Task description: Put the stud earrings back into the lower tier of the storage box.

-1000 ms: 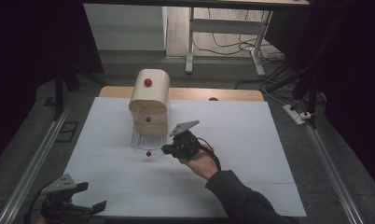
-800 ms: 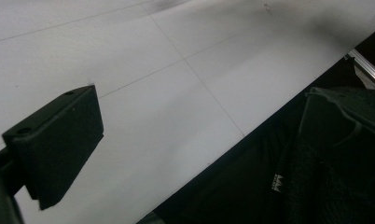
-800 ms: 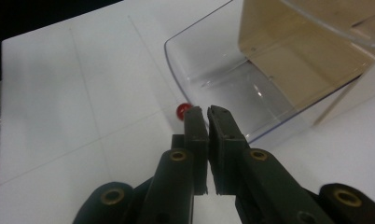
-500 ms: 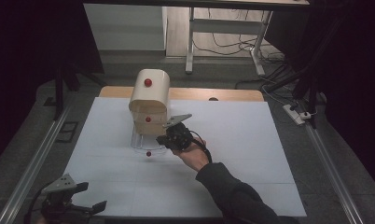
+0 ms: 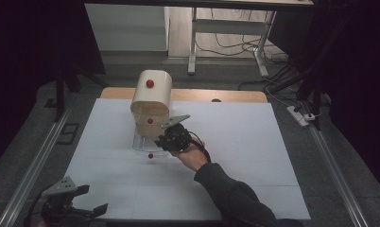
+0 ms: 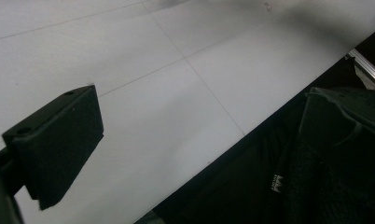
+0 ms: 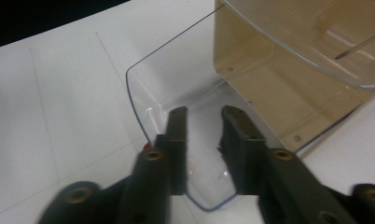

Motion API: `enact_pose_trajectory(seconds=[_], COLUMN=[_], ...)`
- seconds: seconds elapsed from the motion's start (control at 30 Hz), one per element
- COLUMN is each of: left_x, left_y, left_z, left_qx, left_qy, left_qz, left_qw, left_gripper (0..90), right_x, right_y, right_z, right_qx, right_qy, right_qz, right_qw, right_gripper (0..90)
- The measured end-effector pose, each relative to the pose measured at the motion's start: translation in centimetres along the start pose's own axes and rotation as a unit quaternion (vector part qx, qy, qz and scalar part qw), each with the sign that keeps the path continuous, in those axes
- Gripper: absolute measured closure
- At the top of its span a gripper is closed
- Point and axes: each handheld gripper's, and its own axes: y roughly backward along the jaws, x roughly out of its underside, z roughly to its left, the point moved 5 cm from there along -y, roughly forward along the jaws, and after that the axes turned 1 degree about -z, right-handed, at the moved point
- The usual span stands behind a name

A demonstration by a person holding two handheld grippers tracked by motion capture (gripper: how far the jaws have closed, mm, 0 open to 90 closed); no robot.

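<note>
A beige box [image 5: 151, 94] with a rounded top and two red knobs stands at the back of the white sheet [image 5: 235, 142]. Its clear flap [image 5: 142, 143] lies folded down on the sheet in front, with a small red knob [image 5: 151, 155] at its front edge. My right gripper [image 5: 162, 142] hovers just over this clear flap [image 7: 148, 88]. Its jaws have just been opening and stand apart with nothing gripped; the red knob [image 7: 147, 147] peeks out beside one jaw. My left gripper [image 5: 86, 201] rests at the near left corner, its jaws wide apart over bare sheet [image 6: 153, 93].
A wooden board [image 5: 235, 96] edges the sheet behind the box. Metal rails [image 5: 32, 165] run along both sides of the table. Table legs and cables stand on the floor beyond. A dark sleeve [image 5: 235, 198] reaches in from the bottom.
My right gripper has moved a little left and toward the box, over the clear flap, and its jaws have parted. The left gripper has stayed still.
</note>
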Motion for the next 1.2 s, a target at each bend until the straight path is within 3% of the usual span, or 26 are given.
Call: enact_pose_trajectory(seconds=[0.2, 0.33, 0.37, 0.4, 0.43, 0.47, 0.57, 0.67, 0.77, 1.0, 1.07, 1.2], left_x=[0.0, 0.0, 0.0, 0.0, 0.0, 0.0, 0.0, 0.0, 0.0, 0.0, -0.1, -0.1], left_y=[0.0, 0.0, 0.0, 0.0, 0.0, 0.0, 0.0, 0.0, 0.0, 0.0, -0.1, 0.0], left_z=[0.0, 0.0, 0.0, 0.0, 0.0, 0.0, 0.0, 0.0, 0.0, 0.0, 0.0, 0.1], left_qx=[0.001, 0.0, 0.0, 0.0, 0.0, 0.0, 0.0, 0.0, 0.0, 0.0, 0.0, 0.002], left_qy=[0.002, 0.003, 0.003, 0.003, 0.003, 0.003, 0.003, 0.003, 0.003, 0.003, 0.003, 0.004], left_qz=[0.0, 0.001, 0.001, 0.001, 0.001, 0.001, 0.001, 0.001, 0.001, 0.001, 0.001, 0.0], left_qw=[1.0, 1.0, 1.0, 1.0, 1.0, 1.0, 1.0, 1.0, 1.0, 1.0, 1.0, 1.0], left_gripper=[0.0, 0.0, 0.0, 0.0, 0.0, 0.0, 0.0, 0.0, 0.0, 0.0, 0.0, 0.0], right_x=[0.3, 1.3, 1.3, 1.8, 1.8, 2.3, 3.1, 3.6, 4.7, 7.0, 8.2, 9.6], right_y=[1.4, 2.7, 2.7, 3.2, 3.2, 3.7, 4.4, 4.8, 5.6, 6.5, 6.8, 7.0], right_z=[0.3, 0.5, 0.5, 0.4, 0.4, 0.4, 0.4, 0.5, 0.5, 0.4, 0.4, 0.7], right_qx=[0.002, 0.003, 0.003, 0.005, 0.005, 0.01, 0.017, 0.014, 0.019, 0.022, 0.021, 0.006], right_qy=[0.006, 0.009, 0.009, 0.01, 0.01, 0.013, 0.016, 0.01, 0.018, 0.016, 0.023, 0.013], right_qz=[0.012, 0.02, 0.02, 0.025, 0.025, 0.03, 0.037, 0.036, 0.052, 0.07, 0.09, 0.109], right_qw=[0.9999, 0.9998, 0.9998, 0.9996, 0.9996, 0.9994, 0.9991, 0.9992, 0.9983, 0.9972, 0.9954, 0.9939], right_gripper=[50.4, 32.0, 32.0, 23.2, 23.2, 16.0, 8.2, 4.8, 0.1, 0.0, 0.0, 0.0])
